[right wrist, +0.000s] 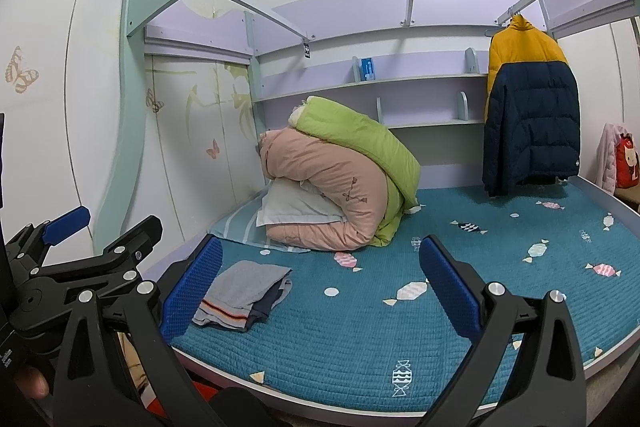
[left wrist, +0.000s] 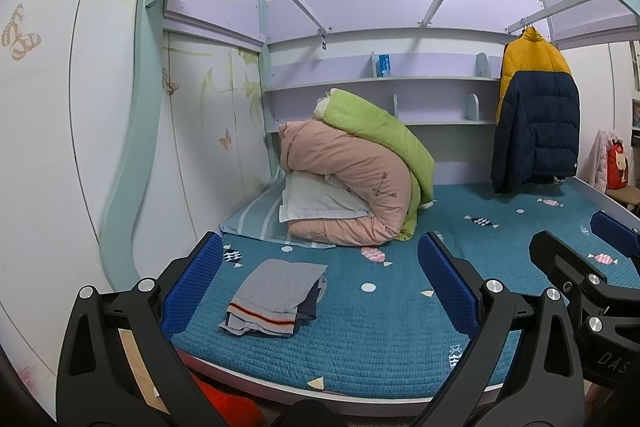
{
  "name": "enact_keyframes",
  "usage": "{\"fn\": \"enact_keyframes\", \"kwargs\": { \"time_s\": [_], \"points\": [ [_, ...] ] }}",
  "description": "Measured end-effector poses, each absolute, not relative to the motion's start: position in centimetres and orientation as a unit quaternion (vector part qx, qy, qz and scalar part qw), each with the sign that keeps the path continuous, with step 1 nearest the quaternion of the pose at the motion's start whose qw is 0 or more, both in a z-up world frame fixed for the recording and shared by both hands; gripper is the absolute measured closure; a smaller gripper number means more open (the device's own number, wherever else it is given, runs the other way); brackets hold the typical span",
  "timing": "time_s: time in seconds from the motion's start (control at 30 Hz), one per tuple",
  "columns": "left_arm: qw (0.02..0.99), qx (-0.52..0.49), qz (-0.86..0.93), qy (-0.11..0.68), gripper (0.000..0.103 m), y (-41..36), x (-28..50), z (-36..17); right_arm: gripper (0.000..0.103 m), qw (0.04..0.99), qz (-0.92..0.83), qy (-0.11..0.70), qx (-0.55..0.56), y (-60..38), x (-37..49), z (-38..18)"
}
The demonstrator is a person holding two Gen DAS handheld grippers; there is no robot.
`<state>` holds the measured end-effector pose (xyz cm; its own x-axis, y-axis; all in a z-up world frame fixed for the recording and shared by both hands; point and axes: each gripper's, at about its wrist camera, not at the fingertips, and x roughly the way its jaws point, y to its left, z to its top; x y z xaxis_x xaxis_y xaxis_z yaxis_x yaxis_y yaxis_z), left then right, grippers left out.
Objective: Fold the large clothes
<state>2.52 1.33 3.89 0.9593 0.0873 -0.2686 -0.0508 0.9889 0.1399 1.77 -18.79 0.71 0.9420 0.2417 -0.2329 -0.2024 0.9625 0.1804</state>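
Both grippers hover at the bed's near edge, nothing in hand.

Left wrist view: left gripper (left wrist: 320, 291) spread wide and empty, folded grey garment (left wrist: 276, 297) lying between its fingers on the teal bedspread (left wrist: 400, 327); right wrist view: right gripper (right wrist: 320, 291) equally agape, garment low-left; approach level, pinch one hem cleanly.

- Dark garment (left wrist: 310, 307): mostly hidden beneath folded grey garment (left wrist: 276, 293).
- Red object (left wrist: 230, 405): under the bed edge, partly cut off, unidentifiable.
- Blue box (left wrist: 384, 65) on shelf: print too small to read.
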Motion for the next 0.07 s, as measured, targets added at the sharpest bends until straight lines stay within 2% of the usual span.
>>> {"fn": "enact_keyframes", "kwargs": {
  "time_s": [0.07],
  "points": [
    [0.987, 0.069, 0.032, 0.144, 0.005, 1.11, 2.73, 3.61, 0.008, 0.983, 0.112, 0.123, 0.076, -19.15, 2.35, 0.74]
  ]
}}
